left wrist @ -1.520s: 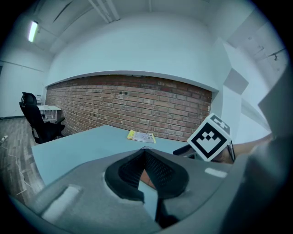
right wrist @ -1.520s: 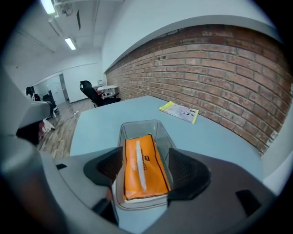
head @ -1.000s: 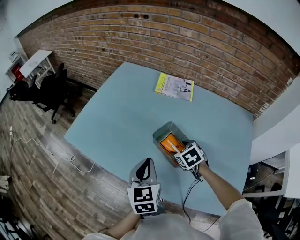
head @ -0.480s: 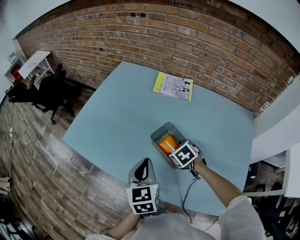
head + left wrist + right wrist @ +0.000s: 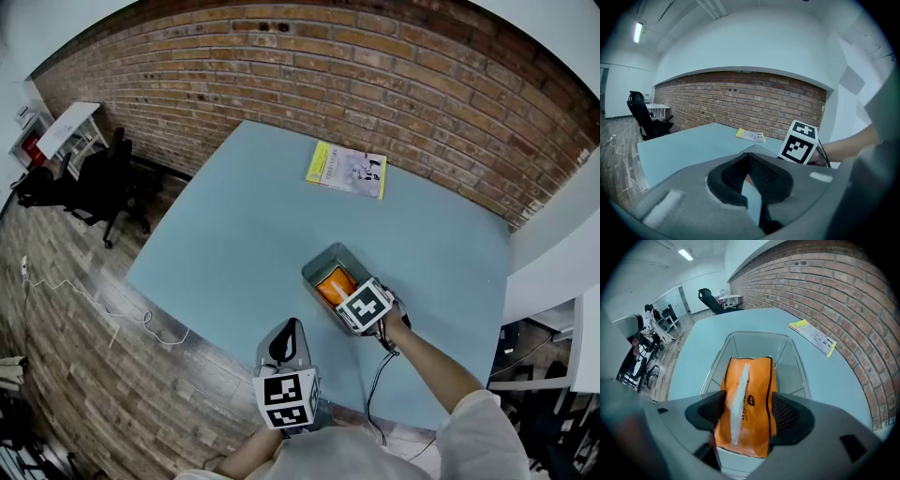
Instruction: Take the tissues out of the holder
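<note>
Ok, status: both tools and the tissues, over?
Right tool shut on orange tissue pack, pack not yet out of clear holder. Left tool shut, empty, back near table edge. Nothing in the way; booklet well clear.

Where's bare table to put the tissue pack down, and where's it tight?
Widest bare table is left of the holder, out to the left edge. Also free: the strip between booklet and holder, and the right side beyond it. Tight at the near edge: right gripper on the tissue pack, left gripper beside.
</note>
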Demonstrator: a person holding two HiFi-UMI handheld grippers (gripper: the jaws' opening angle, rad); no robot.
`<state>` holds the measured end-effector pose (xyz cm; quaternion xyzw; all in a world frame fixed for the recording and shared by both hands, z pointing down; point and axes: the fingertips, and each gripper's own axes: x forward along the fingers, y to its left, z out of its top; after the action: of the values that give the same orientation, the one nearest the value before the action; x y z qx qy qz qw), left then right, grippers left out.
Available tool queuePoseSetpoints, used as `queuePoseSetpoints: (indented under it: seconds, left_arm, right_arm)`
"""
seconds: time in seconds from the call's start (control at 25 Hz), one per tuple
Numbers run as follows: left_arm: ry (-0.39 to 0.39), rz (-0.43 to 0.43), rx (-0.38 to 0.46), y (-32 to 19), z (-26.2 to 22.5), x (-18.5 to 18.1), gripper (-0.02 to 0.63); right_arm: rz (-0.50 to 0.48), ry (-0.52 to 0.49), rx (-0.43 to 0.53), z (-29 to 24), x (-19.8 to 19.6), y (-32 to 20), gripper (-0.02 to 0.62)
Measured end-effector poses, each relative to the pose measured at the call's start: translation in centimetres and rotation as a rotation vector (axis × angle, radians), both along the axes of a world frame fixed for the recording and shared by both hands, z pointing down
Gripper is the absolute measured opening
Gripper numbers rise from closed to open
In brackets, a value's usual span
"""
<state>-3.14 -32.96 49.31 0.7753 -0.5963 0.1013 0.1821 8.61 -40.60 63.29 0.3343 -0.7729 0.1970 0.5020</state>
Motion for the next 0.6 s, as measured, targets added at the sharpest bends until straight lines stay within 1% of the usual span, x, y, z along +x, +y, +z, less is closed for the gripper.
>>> queuePoseSetpoints:
  seconds: [0.2, 0.6]
  left_arm:
    - [-0.003, 0.005, 0.001, 0.07, -0.19, 0.08, -0.005]
    - [0.002, 0.021, 0.01, 0.23, -0.44, 0.4, -0.005]
  right_arm:
    - [-0.01, 0.001, -0.002, -0.12, -0.11, 0.22, 0.31]
    - [-0.019, 0.032, 0.024, -0.42, -0.34, 0.84, 0.218]
